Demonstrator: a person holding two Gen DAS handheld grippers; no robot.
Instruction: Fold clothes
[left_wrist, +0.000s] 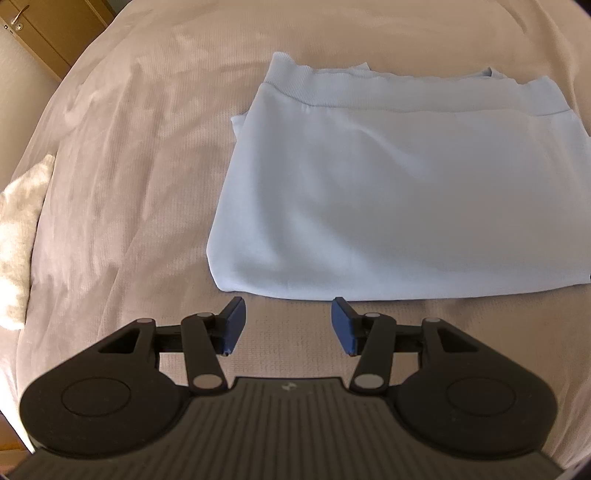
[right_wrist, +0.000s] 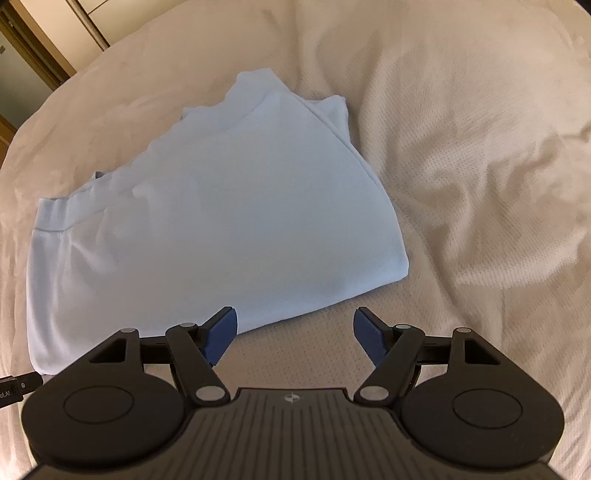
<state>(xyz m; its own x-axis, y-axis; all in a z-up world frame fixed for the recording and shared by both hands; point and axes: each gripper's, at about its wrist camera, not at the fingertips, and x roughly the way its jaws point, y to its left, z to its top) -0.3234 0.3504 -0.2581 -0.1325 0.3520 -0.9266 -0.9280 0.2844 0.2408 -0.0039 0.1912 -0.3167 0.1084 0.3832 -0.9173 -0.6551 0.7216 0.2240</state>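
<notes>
A fluffy cream-white towel or blanket (left_wrist: 18, 236) lies bunched at the nine o'clock edge of the left wrist view, well apart from the work and probably set aside. Across the beige waffle-weave bed cover (left_wrist: 129, 166), from the centre toward three o'clock, the pale blue folded knit garment (left_wrist: 388, 192) lies flat, its ribbed band (left_wrist: 295, 92) toward twelve o'clock and its smooth folded edge toward six. That near edge seems turned toward the person so both tools can reach it for another fold.

The left hand-held gripper (left_wrist: 288, 325) hovers just short of that edge, near its left corner at about six o'clock, pointing steeply down. Its blue pads (left_wrist: 233, 325) stand apart with only bed cover between them, holding nothing.

In the right wrist view the same garment (right_wrist: 207, 221) fills the area from nine o'clock to the centre, its right corner near four o'clock from the middle. The right hand-held gripper (right_wrist: 295, 334) also tilts steeply down, jaws wider apart and empty; its left pad (right_wrist: 219, 334) overlaps the fabric edge in view, though I cannot tell whether it touches. The pair looks posed to pinch the near edge.
</notes>
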